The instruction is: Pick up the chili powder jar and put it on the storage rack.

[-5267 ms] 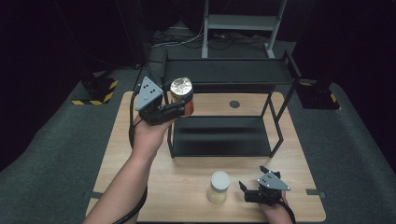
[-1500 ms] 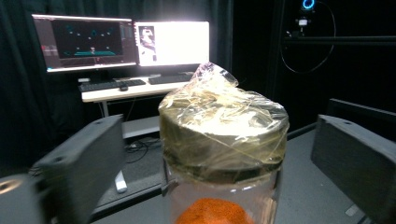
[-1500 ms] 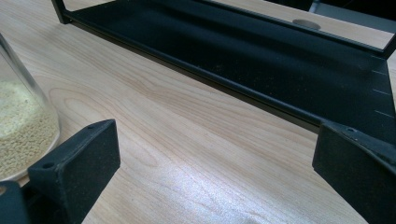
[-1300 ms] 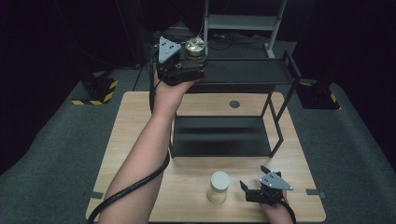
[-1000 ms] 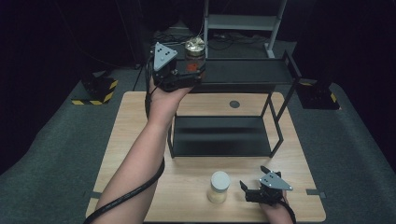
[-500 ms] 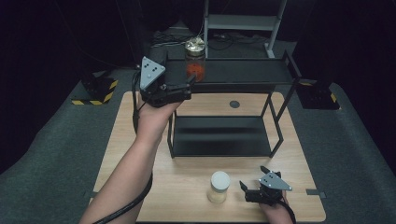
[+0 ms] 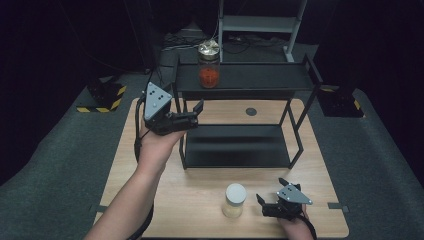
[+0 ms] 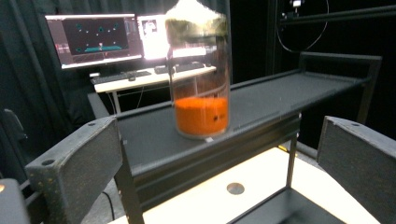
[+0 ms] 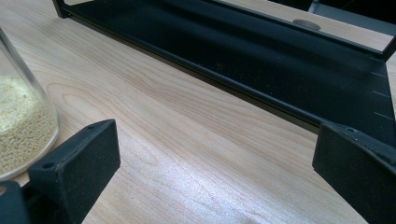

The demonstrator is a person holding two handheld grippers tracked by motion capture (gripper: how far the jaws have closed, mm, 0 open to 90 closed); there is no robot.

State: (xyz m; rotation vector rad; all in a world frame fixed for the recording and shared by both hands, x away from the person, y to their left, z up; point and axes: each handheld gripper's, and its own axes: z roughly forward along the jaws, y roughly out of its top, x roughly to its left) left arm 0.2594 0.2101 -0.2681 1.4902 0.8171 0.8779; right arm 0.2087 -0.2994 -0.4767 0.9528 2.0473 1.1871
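step: putting jars up on the rack; 1 of 2 looks done, left hand is sitting between placements.
orange jar: tall clear glass jar with orange powder and a shiny metal lid [image 7: 209,65] is standing upright on the top shelf of the black metal 2-tier rack [image 7: 260,76], near its left end, nothing touching it.
left gripper [image 7: 192,114]: hanging in the air at the rack's front-left corner, below the top shelf and well apart from the orange jar; jaws are standing wide apart with nothing between them. In the left gripper view the orange jar [image 8: 200,74] is sitting beyond the jaws.
right gripper [image 7: 266,204]: resting low on the light wooden table [image 7: 195,185] at the near right; jaws spread, empty.
pale jar: short clear glass jar of pale yellow grains with a white lid [image 7: 235,199] is standing on the table just beside the right gripper, on its left, not touching.
next: probably the pale jar is going up next. Right gripper is needing to swing left, straddle the glass body, close, lift it upright, and set it on a free shelf.
risk: smooth glass, so squeeze mid-body.
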